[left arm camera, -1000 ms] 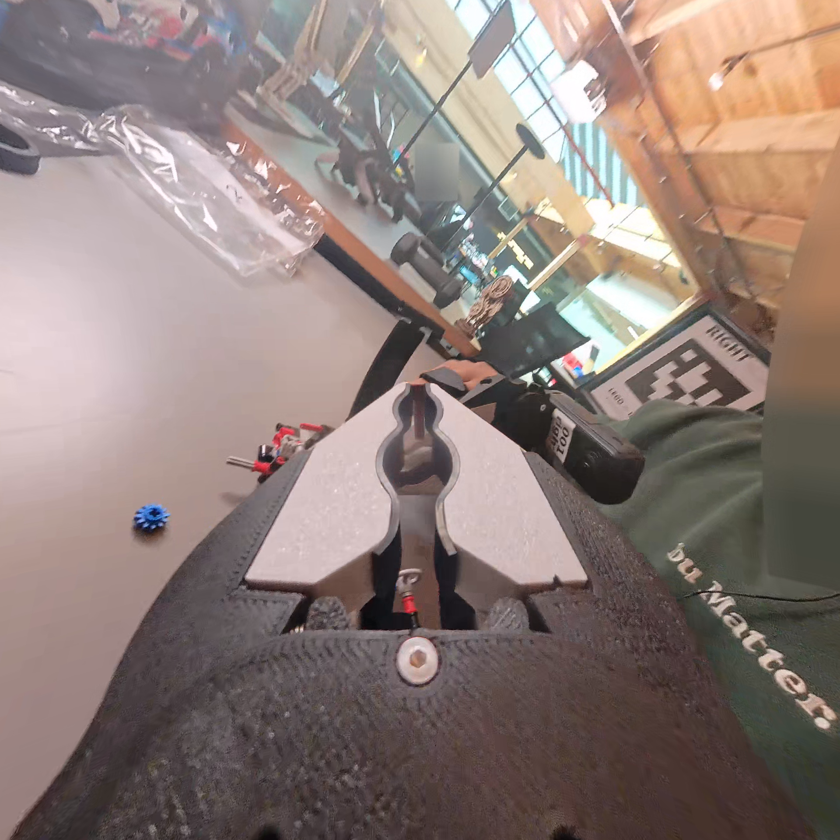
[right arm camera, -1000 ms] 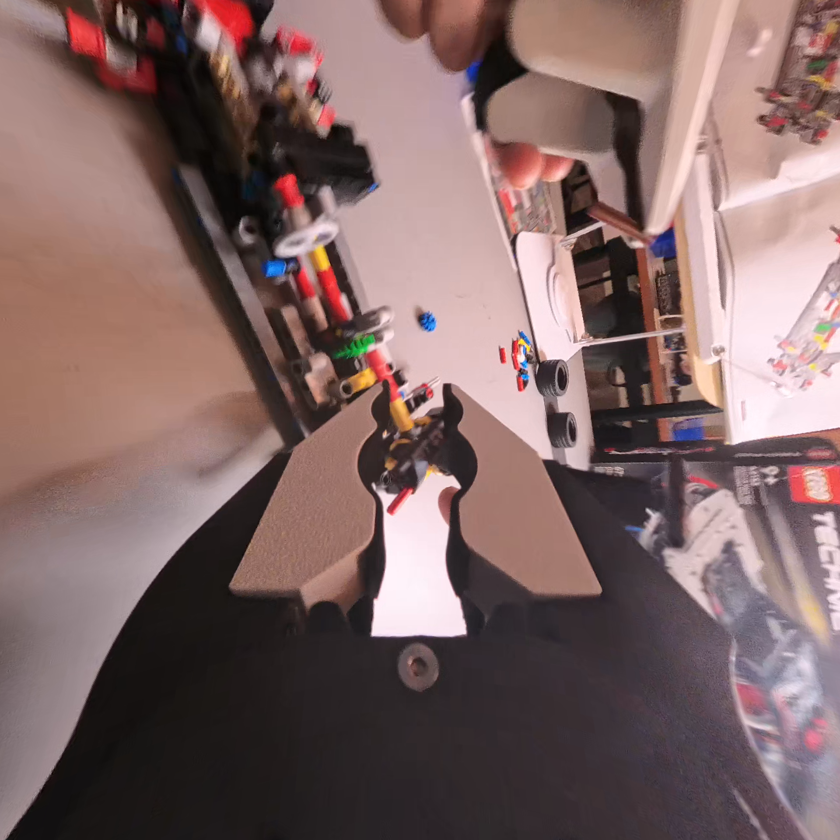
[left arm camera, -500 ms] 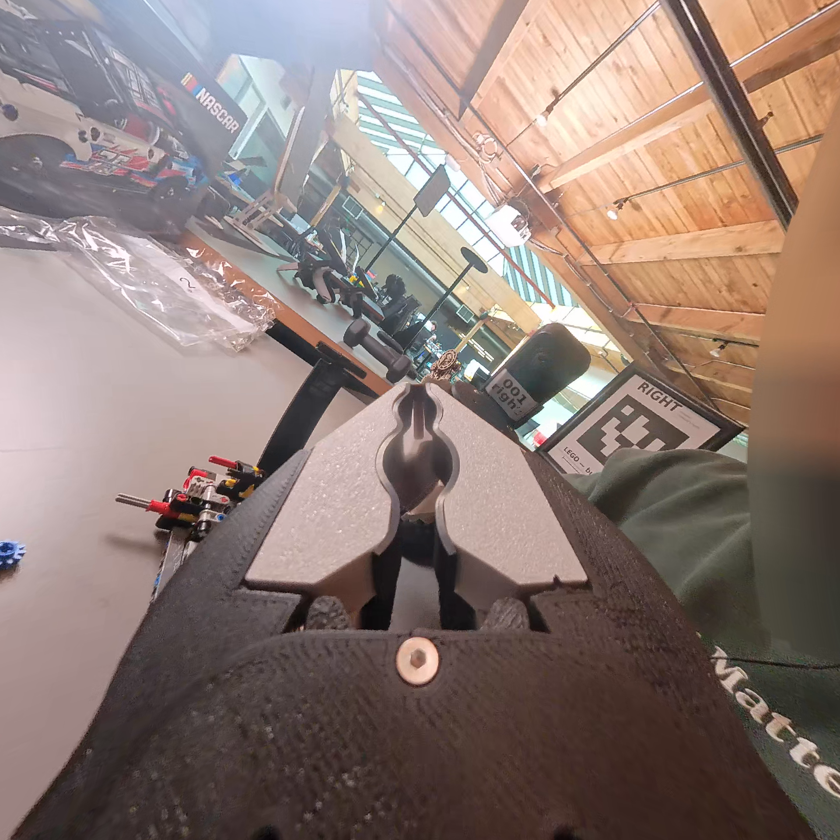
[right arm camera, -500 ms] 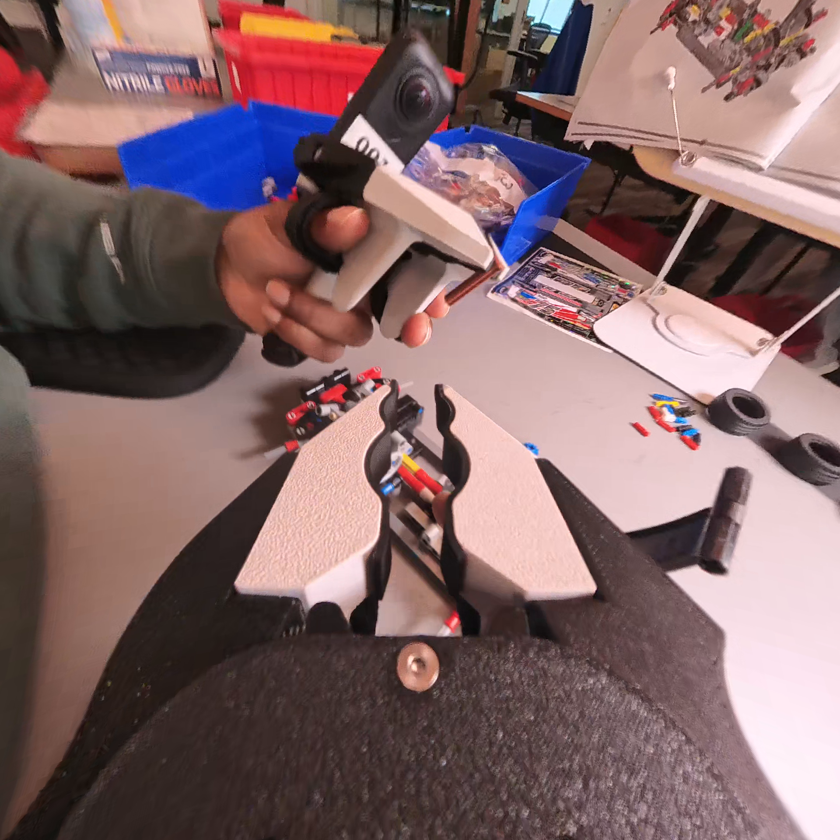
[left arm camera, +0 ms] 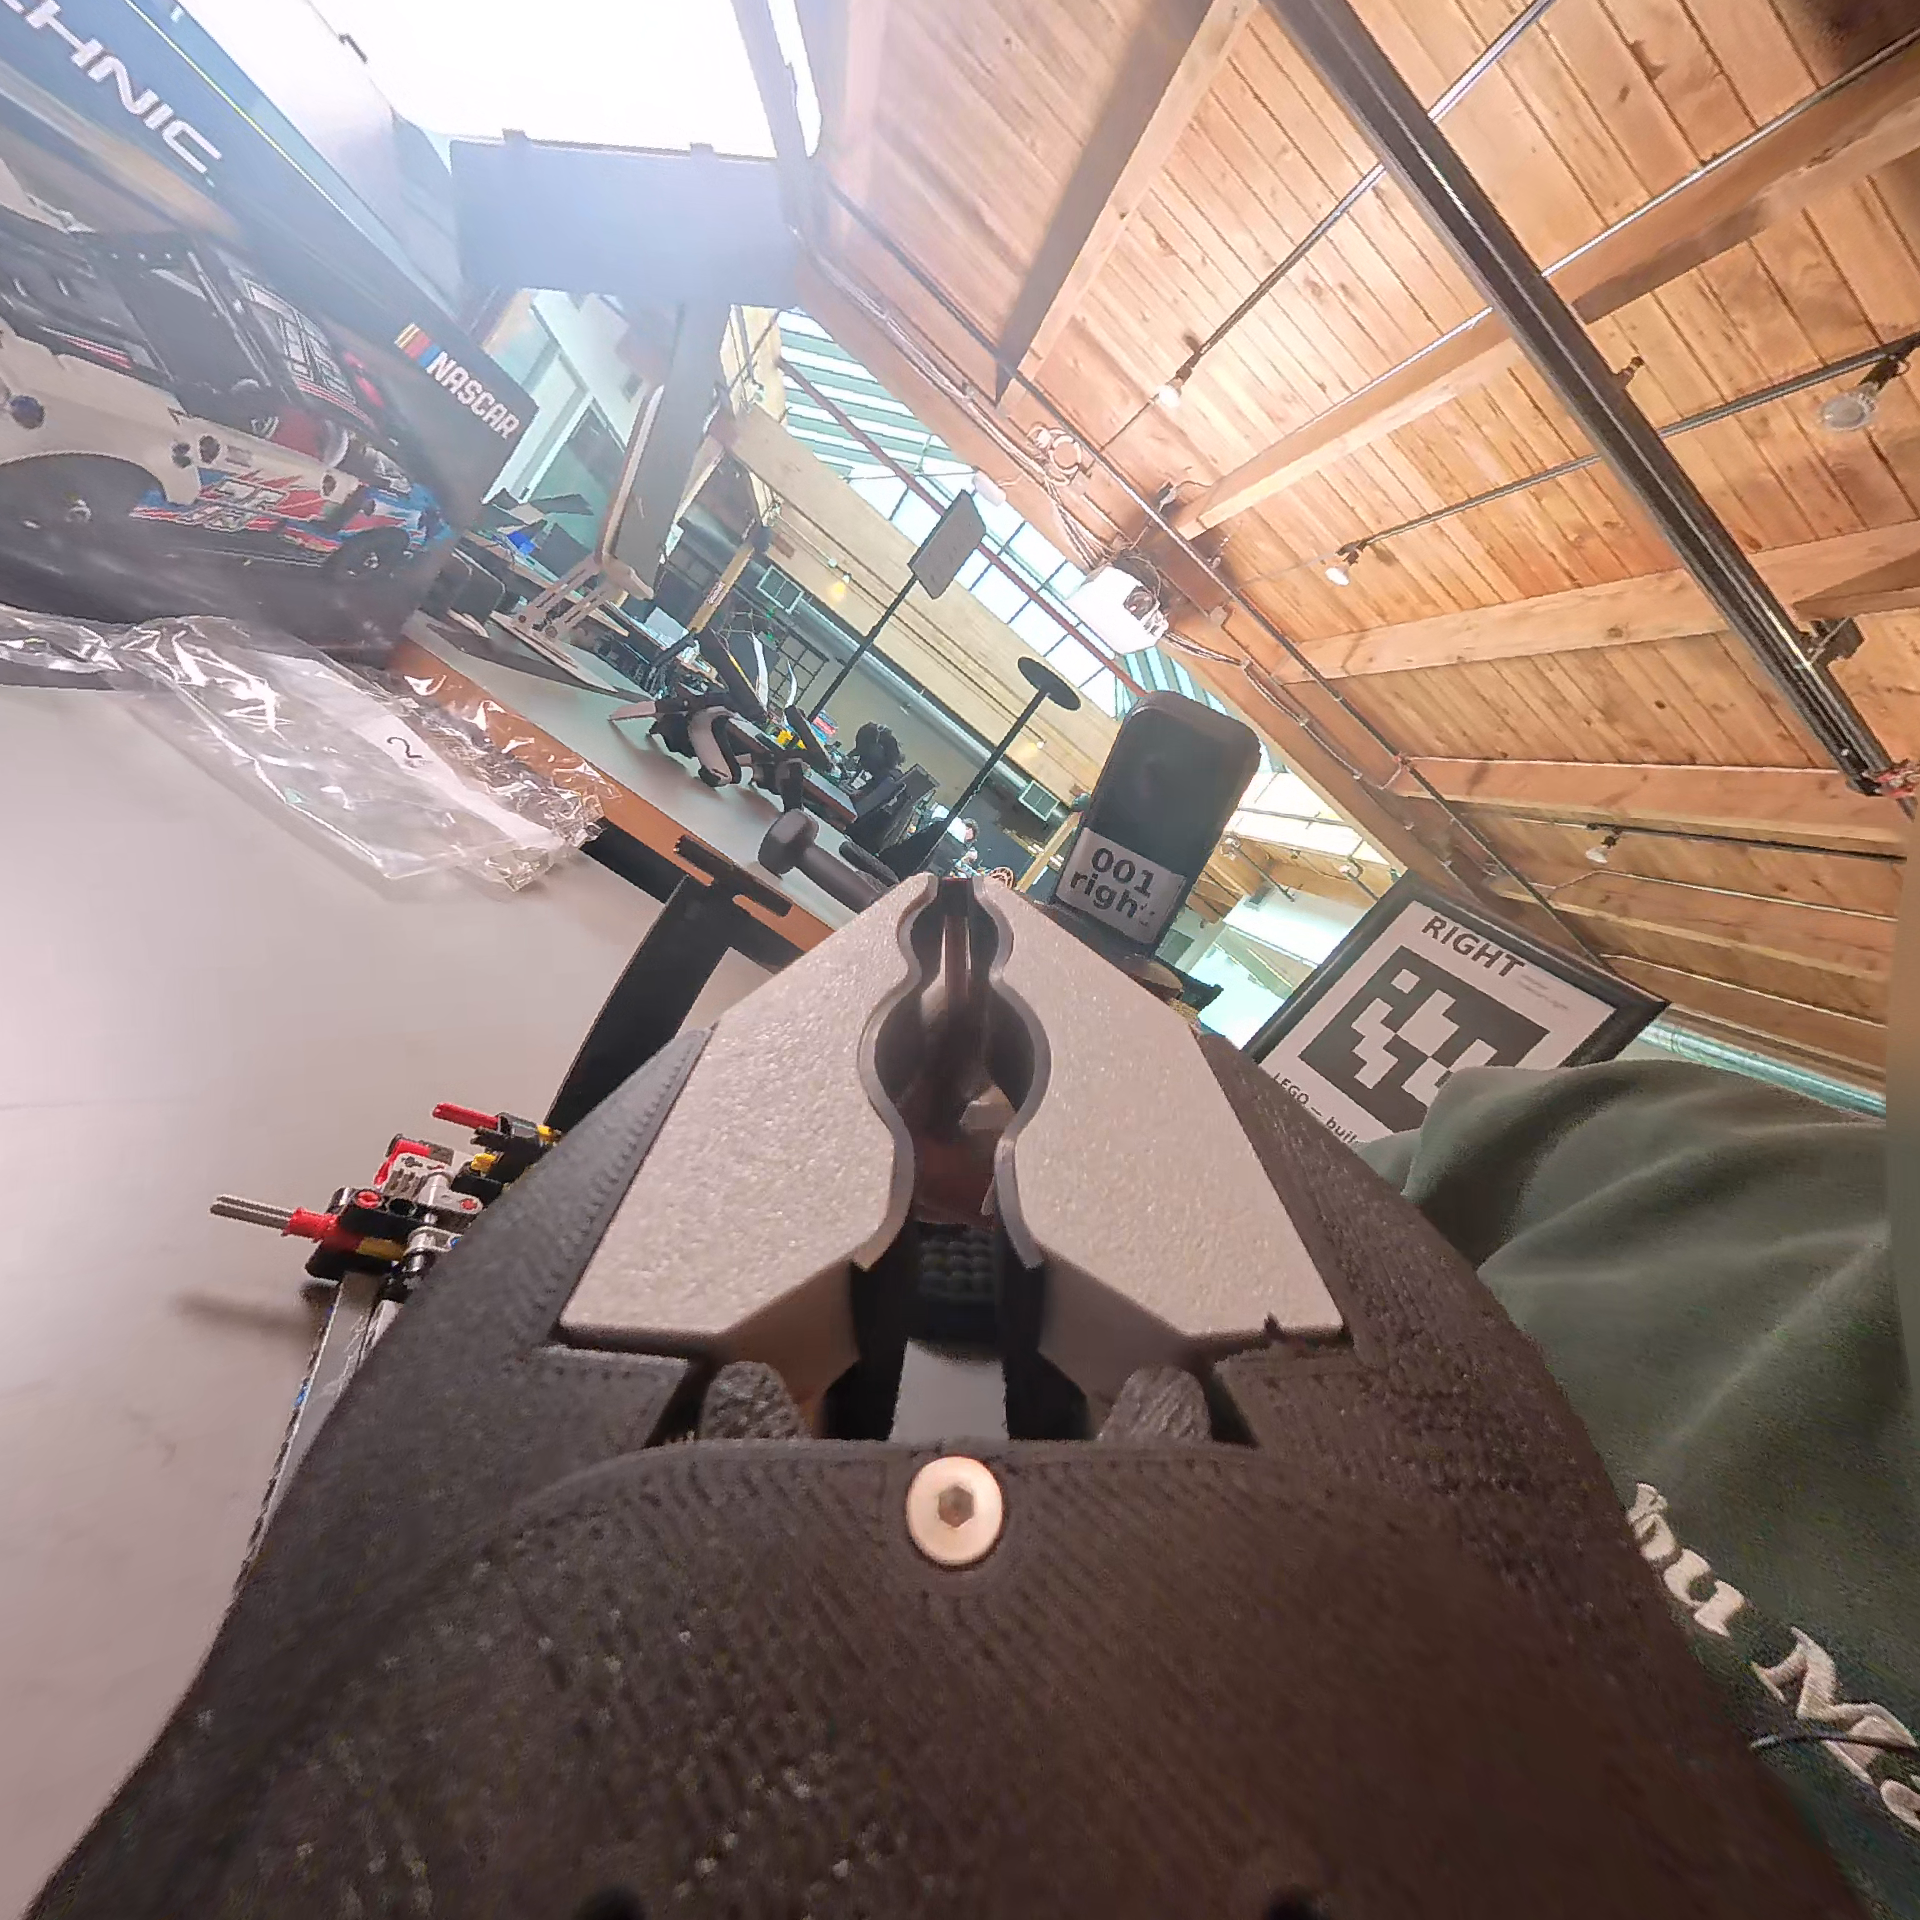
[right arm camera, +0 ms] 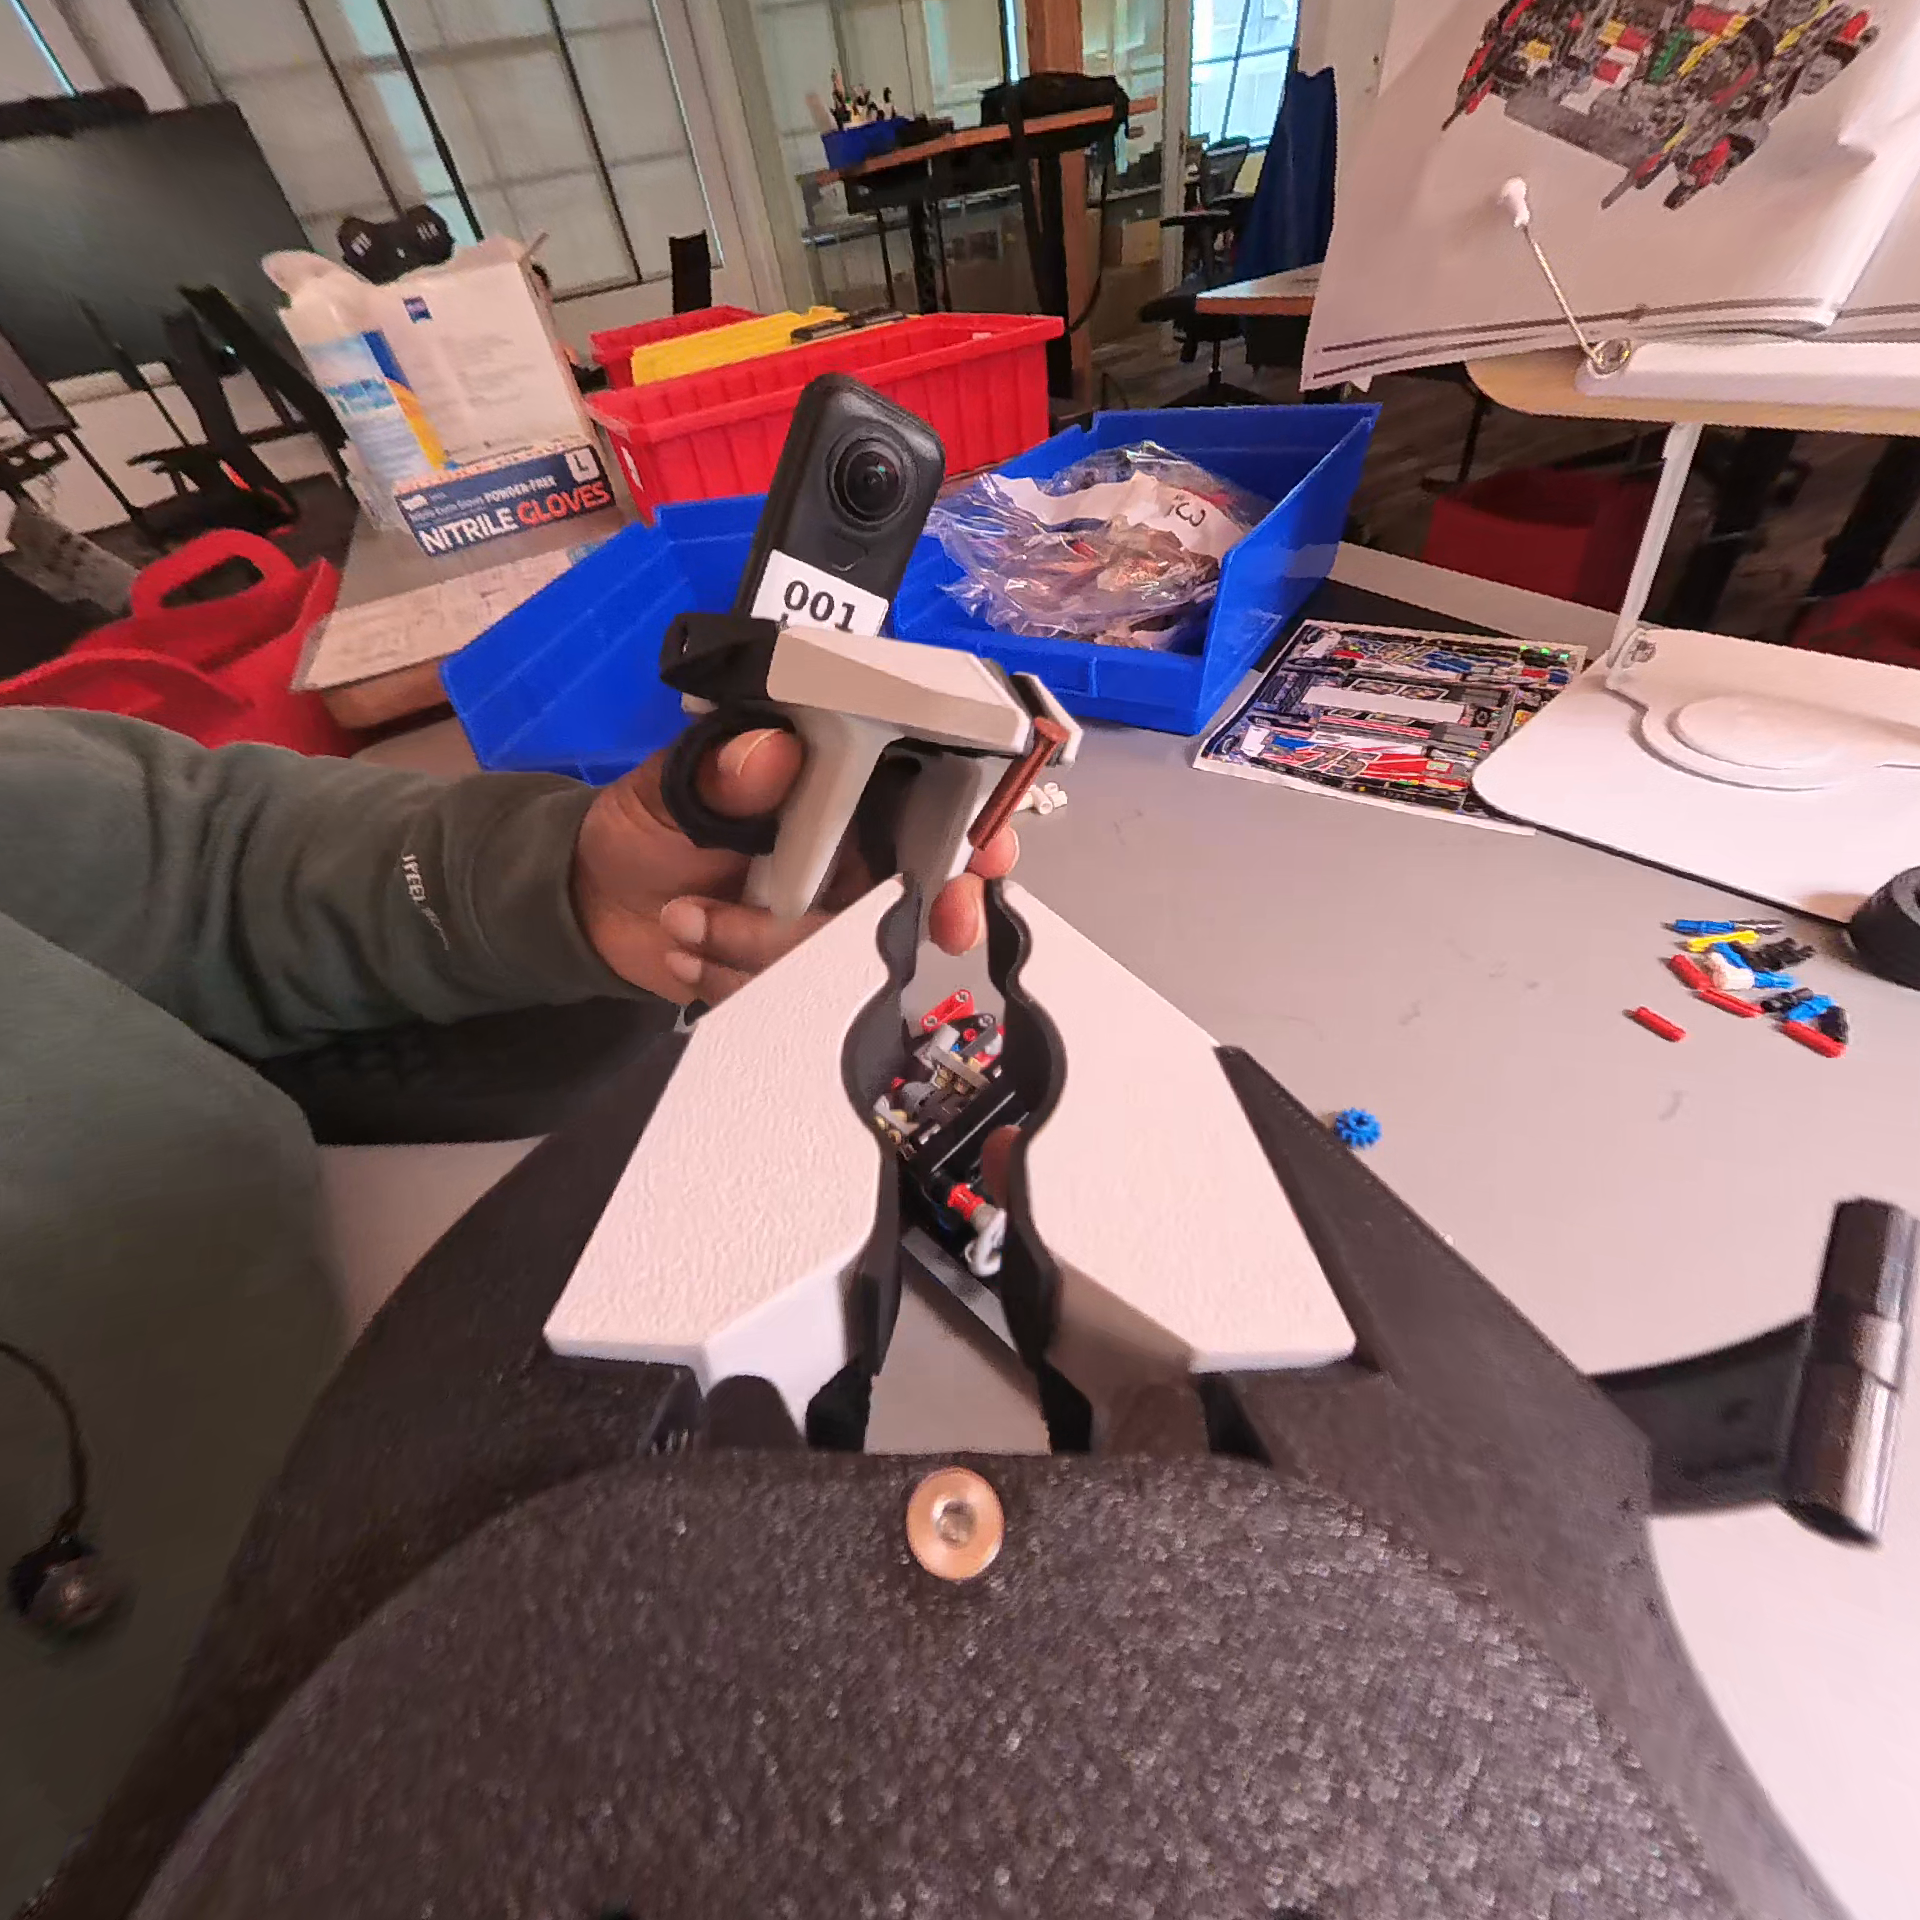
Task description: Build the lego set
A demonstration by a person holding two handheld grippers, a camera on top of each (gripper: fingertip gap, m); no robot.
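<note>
Both of your tools have swung up off the grey table since a second ago: your left gripper [left arm camera: 954, 904], low then with the blue gear in sight, now tips toward the wooden ceiling, and your right gripper [right arm camera: 951, 914] has levelled out to face the left one in the upper middle of its frame. Your left tool's fingers are drawn nearly together on a thin dark rod-like piece [left arm camera: 951, 997] at their tips; what it is stays hard to tell. Your right tool's fingers stand slightly apart, with nothing clearly gripped; the lego assembly [right arm camera: 951, 1081] shows through their gap, lying on the table [right arm camera: 1455, 1039] below. In the left view that assembly [left arm camera: 416, 1195] sits at centre left. Judging from this, you are bringing the rod to the build, so lower the left tool slowly, line the rod with its hole, and steady the assembly with the right tool first. Loose pieces [right arm camera: 1756, 987] and a blue gear [right arm camera: 1356, 1125] lie at right; keep clear of them
</note>
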